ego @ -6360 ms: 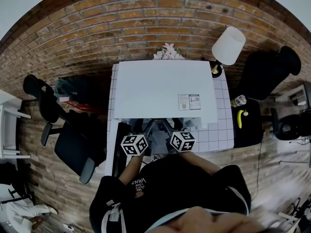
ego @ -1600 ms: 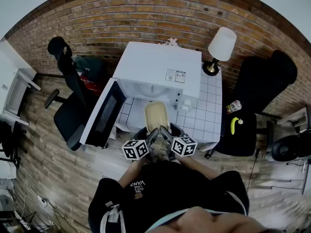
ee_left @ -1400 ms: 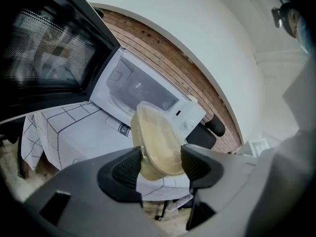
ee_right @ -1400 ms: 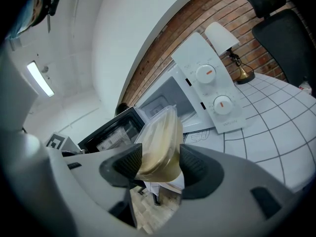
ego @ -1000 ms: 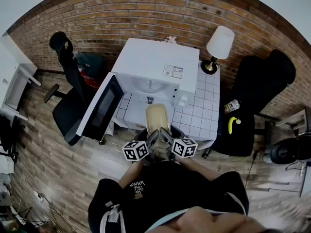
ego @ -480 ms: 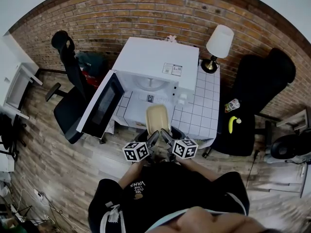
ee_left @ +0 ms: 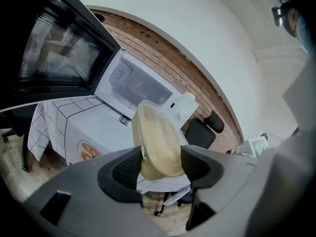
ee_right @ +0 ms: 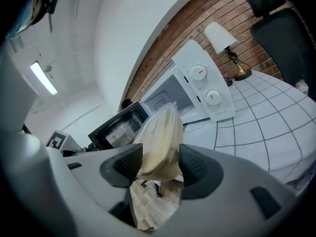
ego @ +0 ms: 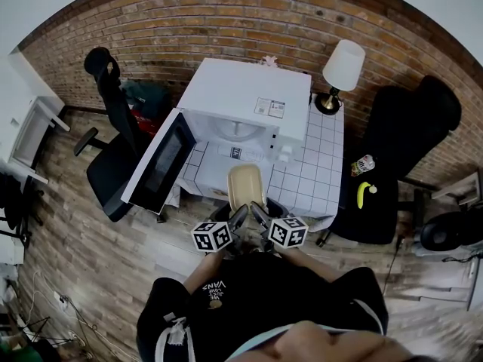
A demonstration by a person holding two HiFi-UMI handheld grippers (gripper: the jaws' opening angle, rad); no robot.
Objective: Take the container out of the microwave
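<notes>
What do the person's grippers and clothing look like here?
The left gripper and right gripper are alike: grey moulded bodies, dark textured pads. Each carries a white cube with black square markers. The black top has white sleeve lettering.

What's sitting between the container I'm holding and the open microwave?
Nothing stands there. The head view shows only checked tablecloth between the container and the microwave.

Left claw (ee_left: 160, 162) beside right claw (ee_right: 160, 164) (the 2 clamped on container (ego: 245, 185))
</notes>
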